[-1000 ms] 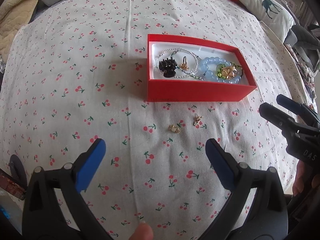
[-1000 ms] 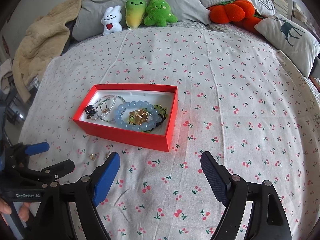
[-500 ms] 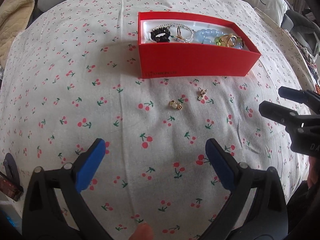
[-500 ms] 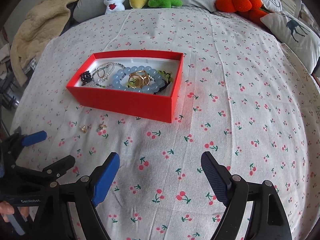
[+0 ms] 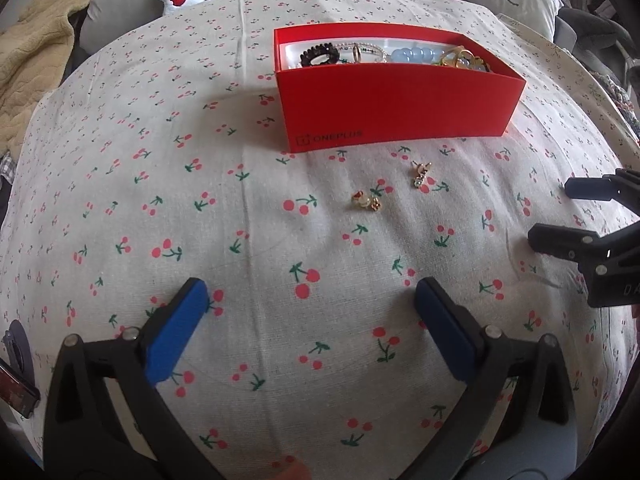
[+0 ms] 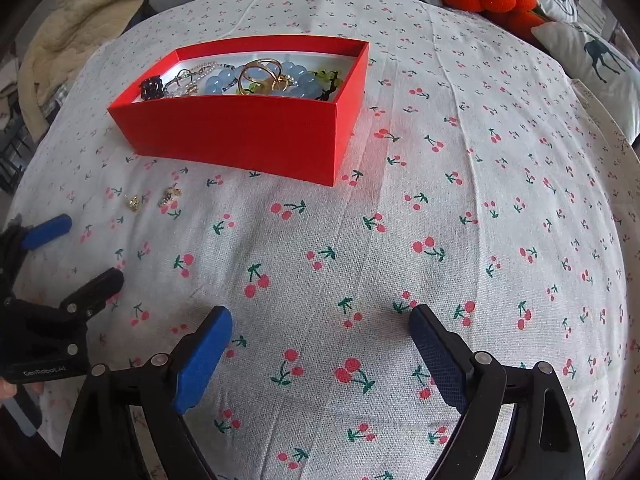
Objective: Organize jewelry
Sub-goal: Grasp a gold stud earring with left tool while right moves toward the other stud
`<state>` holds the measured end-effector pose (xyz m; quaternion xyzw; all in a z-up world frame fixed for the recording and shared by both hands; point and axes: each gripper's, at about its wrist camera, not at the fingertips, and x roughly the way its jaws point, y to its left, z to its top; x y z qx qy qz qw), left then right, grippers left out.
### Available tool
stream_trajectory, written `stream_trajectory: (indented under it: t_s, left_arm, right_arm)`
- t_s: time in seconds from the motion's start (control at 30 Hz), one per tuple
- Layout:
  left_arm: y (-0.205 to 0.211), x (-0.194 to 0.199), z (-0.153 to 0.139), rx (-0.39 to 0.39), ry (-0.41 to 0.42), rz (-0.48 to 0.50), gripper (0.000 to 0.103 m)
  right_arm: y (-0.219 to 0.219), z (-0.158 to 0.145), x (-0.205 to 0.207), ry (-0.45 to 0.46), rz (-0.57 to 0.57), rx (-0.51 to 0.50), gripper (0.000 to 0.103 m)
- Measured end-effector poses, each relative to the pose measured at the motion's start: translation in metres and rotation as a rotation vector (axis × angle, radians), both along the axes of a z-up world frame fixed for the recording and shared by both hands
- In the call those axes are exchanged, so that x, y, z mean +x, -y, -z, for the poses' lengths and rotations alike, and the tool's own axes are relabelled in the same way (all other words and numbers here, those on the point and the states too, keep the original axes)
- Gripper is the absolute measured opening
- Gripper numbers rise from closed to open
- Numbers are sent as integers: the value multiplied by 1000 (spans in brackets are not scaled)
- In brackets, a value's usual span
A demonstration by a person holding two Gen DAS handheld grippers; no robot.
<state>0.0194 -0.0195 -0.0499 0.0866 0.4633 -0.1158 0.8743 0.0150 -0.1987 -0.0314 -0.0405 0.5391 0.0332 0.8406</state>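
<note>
My left gripper (image 5: 308, 312) is spread wide and holds nothing, low over the cherry-print sheet (image 5: 240, 240); my right gripper (image 6: 320, 336) is equally released. Two small gold earrings (image 5: 366, 201) (image 5: 421, 169) lie loose between my left fingers and the red box (image 5: 396, 104) of jewelry, with bare sheet all around.

Bare cloth (image 5: 312, 240) between left gripper (image 5: 308, 300) and two earrings (image 5: 366, 202), (image 5: 421, 170). Red box (image 5: 396, 96) just behind them; right gripper (image 5: 556, 216) flanks right side.
</note>
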Motion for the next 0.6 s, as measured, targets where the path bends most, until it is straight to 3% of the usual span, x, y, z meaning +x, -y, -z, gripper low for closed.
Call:
stream_trajectory:
  t_s: [0.07,0.3,0.37,0.6]
  left_arm:
    - [-1,0,1,-7,5,-2,103]
    - [6,10,-4,-22,-13,32,102]
    - [9,12,-7,-44,-9,44,94]
    - [18,21,-12,-106,-15,69,45]
  right_arm:
    - [2,3,-2,18,4,-2,103]
    - [2,7,0,49,8,-15,103]
    - [1,6,2,34,9,-19,103]
    - [2,6,7,9,-18,-21,103]
